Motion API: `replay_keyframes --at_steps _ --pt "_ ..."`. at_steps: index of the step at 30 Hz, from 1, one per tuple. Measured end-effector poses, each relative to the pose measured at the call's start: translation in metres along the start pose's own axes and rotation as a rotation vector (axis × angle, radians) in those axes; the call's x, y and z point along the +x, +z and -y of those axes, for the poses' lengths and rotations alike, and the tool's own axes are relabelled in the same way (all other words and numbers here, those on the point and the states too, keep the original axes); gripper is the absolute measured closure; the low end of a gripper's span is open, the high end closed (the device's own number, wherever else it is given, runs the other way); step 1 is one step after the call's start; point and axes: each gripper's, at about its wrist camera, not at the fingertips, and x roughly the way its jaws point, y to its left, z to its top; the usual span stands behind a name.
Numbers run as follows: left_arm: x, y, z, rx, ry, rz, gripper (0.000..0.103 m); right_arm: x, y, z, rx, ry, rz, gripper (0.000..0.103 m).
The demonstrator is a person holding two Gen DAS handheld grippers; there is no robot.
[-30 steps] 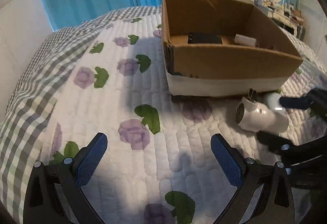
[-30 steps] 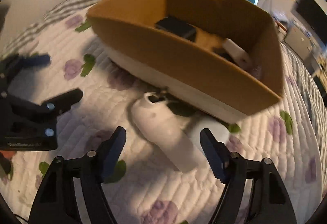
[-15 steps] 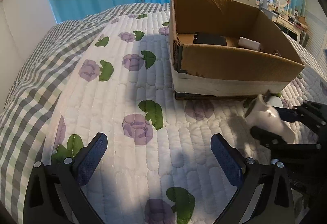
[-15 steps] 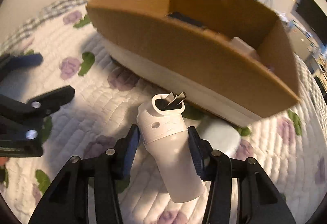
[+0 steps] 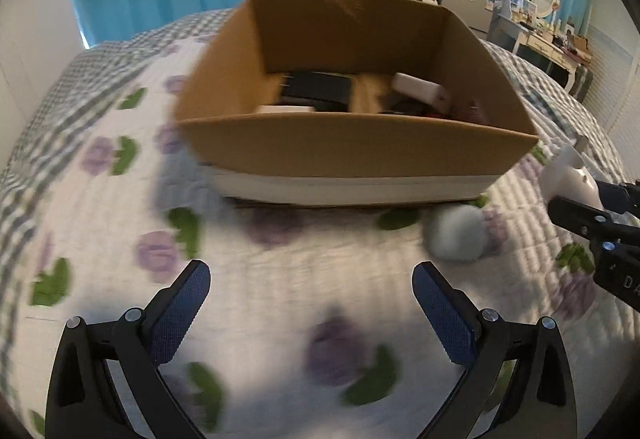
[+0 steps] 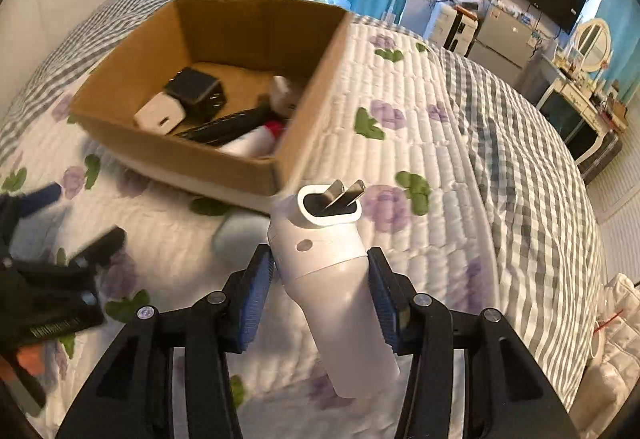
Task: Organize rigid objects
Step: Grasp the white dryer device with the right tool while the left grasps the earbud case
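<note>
Across the whole scene spreads a bed [image 6: 460, 127] under a white quilt printed with purple flowers and green leaves, with a grey checked blanket along its far and right sides. On the quilt stands an open cardboard box [image 6: 304, 87], its lower front faced in white [image 5: 352, 191]. Inside lie a black charger [image 6: 194, 89] touching a white charger [image 6: 160, 115], a long black item [image 6: 224, 125], and a white item with a red patch [image 6: 256, 139]; what the last two are is hard to tell through the blur.

Near the box's right front corner, the right gripper [image 6: 320, 293] is clamped on a white plug adapter [image 6: 336, 287], its blue pads [image 6: 256, 295] pressing both sides of the cylindrical body. The adapter is off the quilt, with its two metal prongs [image 6: 344, 191] pointing toward the box. In the left wrist view it shows at the far right edge [image 5: 572, 179].

On the quilt just in front of the box rests a small pale rounded object [image 5: 458, 235], blurred.

The left gripper [image 5: 312, 307] hovers over the quilt near the box's front, jaws wide apart and holding nothing.
</note>
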Motion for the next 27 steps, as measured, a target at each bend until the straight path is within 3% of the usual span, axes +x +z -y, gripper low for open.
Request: replay_keyframes --at_steps 2,6,10,14,17,20,27 --pt "0.009 0.002 0.018 0.007 -0.019 0.001 0.000 0.009 0.003 0.009 -0.016 -0.015 -0.010 0.056" --pt "0.024 0.002 0.047 0.039 -0.032 -0.001 0.001 0.023 0.000 0.029 0.016 0.057 -0.023 0.056" --pt "0.042 0.002 0.065 0.037 -0.094 -0.055 0.015 0.047 0.000 0.032 0.016 0.099 -0.069 0.056" --pt "0.051 0.004 0.080 0.049 -0.123 -0.054 0.017 0.057 0.001 0.039 0.035 0.144 -0.085 0.057" --pt "0.059 0.008 0.088 0.061 -0.131 -0.057 0.028 0.057 0.000 0.040 0.038 0.152 -0.083 0.057" --pt "0.061 0.010 0.091 0.064 -0.151 -0.046 0.050 0.057 0.000 0.040 0.038 0.150 -0.081 0.057" --pt "0.042 0.007 0.082 0.078 -0.152 -0.034 0.052 0.044 -0.003 0.032 0.015 0.103 -0.046 0.057"
